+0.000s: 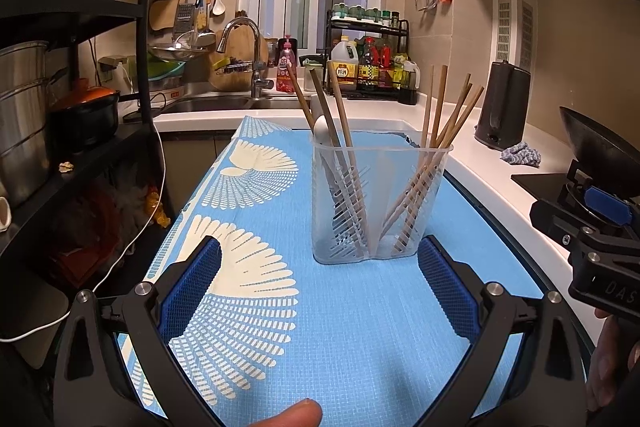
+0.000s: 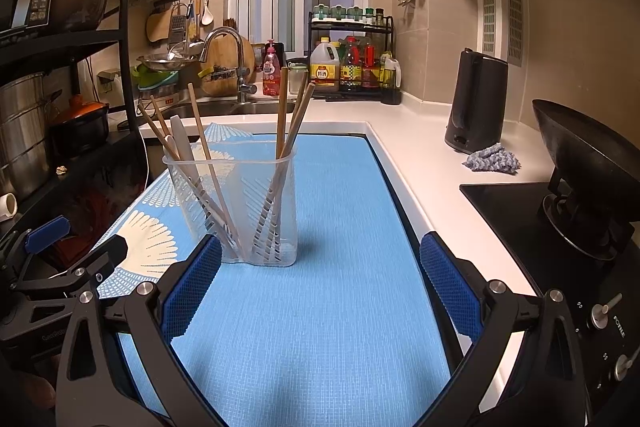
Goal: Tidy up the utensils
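Note:
A clear plastic utensil holder (image 1: 380, 203) with two compartments stands upright on the blue mat (image 1: 340, 327). Its left compartment holds wooden chopsticks (image 1: 344, 119) and a white spoon (image 1: 321, 133); its right compartment holds several wooden chopsticks (image 1: 452, 115). My left gripper (image 1: 319, 255) is open and empty, just short of the holder. In the right wrist view the holder (image 2: 232, 203) stands ahead and left of my right gripper (image 2: 320, 255), which is open and empty. The right gripper's body shows at the left wrist view's right edge (image 1: 600, 247).
The mat lies on a white counter (image 2: 420, 155). A black kettle (image 2: 476, 99) and a grey cloth (image 2: 492, 159) sit to the right, with a wok (image 2: 584, 155) on the black hob. A sink with faucet (image 2: 236, 67) and bottle rack (image 2: 352, 63) are behind. A black shelf with pots (image 1: 60, 107) stands left.

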`<state>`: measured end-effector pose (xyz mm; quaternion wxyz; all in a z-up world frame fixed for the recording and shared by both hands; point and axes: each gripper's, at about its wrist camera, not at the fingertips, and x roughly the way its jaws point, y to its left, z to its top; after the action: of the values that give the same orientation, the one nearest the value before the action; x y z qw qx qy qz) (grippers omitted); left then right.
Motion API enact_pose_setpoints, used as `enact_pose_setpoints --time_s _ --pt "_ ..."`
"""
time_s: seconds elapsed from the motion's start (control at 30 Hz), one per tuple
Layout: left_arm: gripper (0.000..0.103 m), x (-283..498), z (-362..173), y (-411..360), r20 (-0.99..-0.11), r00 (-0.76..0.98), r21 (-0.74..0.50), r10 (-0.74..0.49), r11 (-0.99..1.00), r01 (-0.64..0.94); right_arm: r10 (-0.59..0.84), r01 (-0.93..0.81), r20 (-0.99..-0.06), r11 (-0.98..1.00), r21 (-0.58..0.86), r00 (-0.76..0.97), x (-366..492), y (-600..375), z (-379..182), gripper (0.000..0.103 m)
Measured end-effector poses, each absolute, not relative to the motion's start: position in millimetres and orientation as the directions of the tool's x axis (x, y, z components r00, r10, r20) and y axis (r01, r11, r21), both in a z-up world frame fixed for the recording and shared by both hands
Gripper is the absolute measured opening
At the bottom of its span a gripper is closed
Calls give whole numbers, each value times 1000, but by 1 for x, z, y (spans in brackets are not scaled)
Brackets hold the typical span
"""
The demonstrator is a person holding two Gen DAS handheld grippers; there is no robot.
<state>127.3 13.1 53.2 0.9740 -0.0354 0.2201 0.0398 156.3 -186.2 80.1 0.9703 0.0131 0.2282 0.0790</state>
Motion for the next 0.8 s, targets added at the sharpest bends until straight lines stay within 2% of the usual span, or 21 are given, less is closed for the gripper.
enact_pose_setpoints --time_s 0.8 --pt "96 125 53 14 -414 909 -63 42 995 -75 159 -144 -442 987 66 883 157 -187 80 98"
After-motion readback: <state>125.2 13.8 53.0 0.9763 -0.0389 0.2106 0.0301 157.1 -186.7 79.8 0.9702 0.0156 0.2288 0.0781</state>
